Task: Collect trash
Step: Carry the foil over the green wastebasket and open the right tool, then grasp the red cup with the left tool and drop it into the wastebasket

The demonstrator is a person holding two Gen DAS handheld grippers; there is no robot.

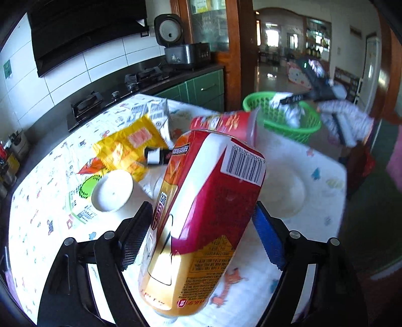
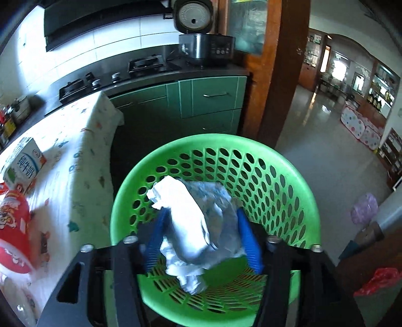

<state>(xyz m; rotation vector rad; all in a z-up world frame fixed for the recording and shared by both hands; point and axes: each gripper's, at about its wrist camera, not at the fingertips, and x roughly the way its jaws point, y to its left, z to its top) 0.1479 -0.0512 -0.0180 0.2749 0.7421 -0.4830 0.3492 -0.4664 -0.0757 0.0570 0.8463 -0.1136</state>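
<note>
Jaws of the right gripper (image 2: 201, 235) stand apart around the crumpled wrapper (image 2: 198, 221) above the green basket (image 2: 276, 176) off the tabletop's edge, so let it drop clear before withdrawing, while the left gripper (image 1: 201, 239) clamps the carton (image 1: 208, 208).

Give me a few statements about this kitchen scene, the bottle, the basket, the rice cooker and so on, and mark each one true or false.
1. The left hand-held gripper has a red and orange bottle between its fingers. True.
2. The basket is blue. False: the basket is green.
3. A crumpled wrapper sits between the fingers of the right hand-held gripper, over the basket. True.
4. The rice cooker's lid is closed. False: the rice cooker has its lid standing open.
5. The yellow packet is in the basket. False: the yellow packet lies on the table.
</note>
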